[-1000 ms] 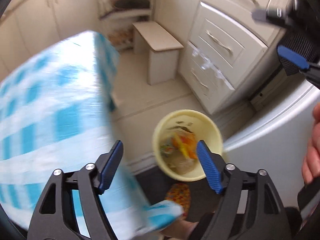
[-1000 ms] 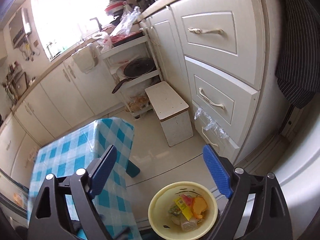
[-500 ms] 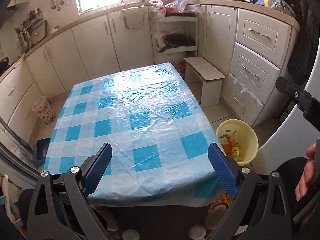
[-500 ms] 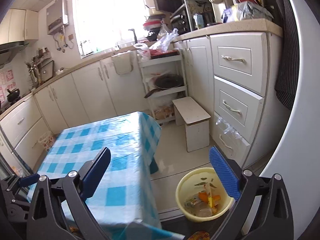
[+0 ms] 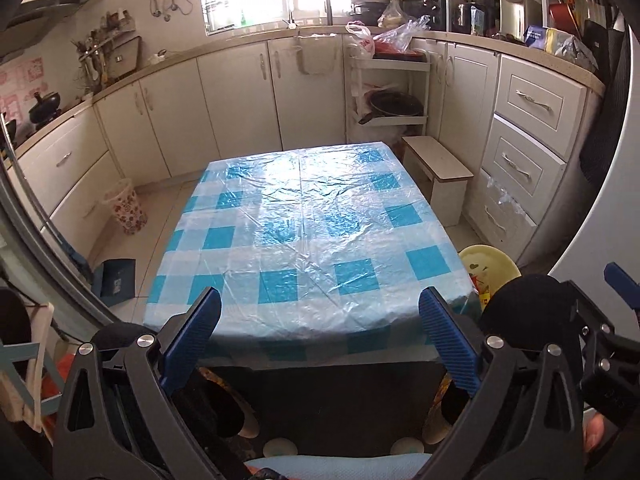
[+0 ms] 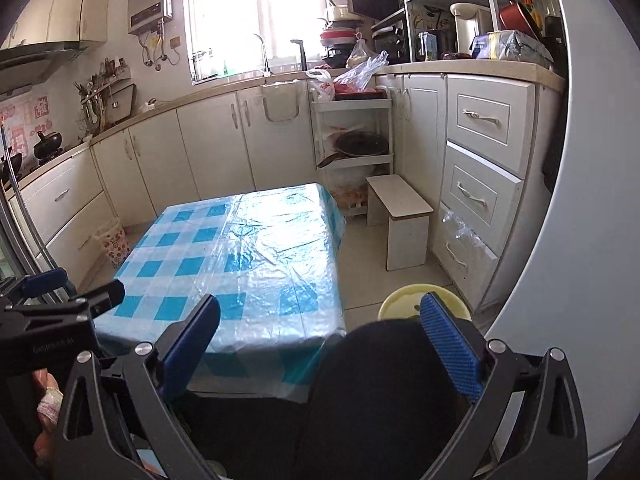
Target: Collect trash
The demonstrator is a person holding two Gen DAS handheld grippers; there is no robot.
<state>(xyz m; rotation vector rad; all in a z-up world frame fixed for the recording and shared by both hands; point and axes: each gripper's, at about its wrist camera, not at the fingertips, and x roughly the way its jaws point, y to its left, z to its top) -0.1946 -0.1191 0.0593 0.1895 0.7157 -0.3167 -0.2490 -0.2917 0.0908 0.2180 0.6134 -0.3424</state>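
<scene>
Two grippers, left gripper [image 5: 320,340] and right gripper [image 6: 320,344], hold their fingers wide and empty near the checked desk [image 5: 308,236], while the trash sits in the yellow bin [image 5: 490,266] beside the desk's right corner, apparently light, crushable wrappers best pinched gently at a loose edge.

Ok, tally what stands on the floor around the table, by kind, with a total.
Yellow bin: 1
Flowered basket: 1
White stool: 1
Shelf rack: 1
Total: 4
</scene>
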